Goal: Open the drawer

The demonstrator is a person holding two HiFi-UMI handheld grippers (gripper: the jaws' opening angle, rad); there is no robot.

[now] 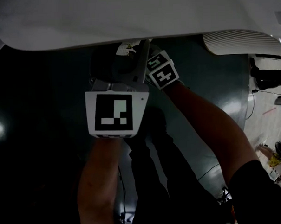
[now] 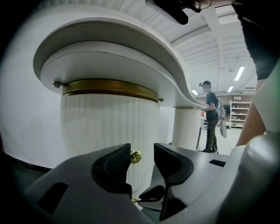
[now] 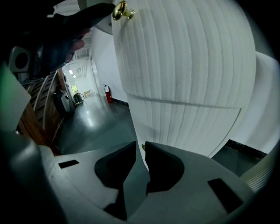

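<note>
- The drawer [image 3: 183,52] is the upper fluted white front of the rounded cabinet under the bench [image 1: 127,17]. A seam across the flutes marks its lower edge, and it looks fully shut.
- Its brass knob [image 2: 135,156] sits between the fingers of our left gripper [image 2: 143,153]. They are released and well apart. The knob is against or just beside the left-hand pad, and we cannot tell which.
- To do this step well, we judge that we should centre the knob, push on until the pads pass its head, and clench on the neck behind it. Then we pull straight out, square to the curved front. A sideways pull on so small a knob would likely slip.
- Our right gripper [image 3: 140,151] points at the lower front. Its fingers are almost clenched, with a thin gap left. A speck of a lower knob [image 3: 143,147] shows at their tips, and they are not clearly grasping it.
- We would keep the right one idle and out of the drawer's path.
</note>
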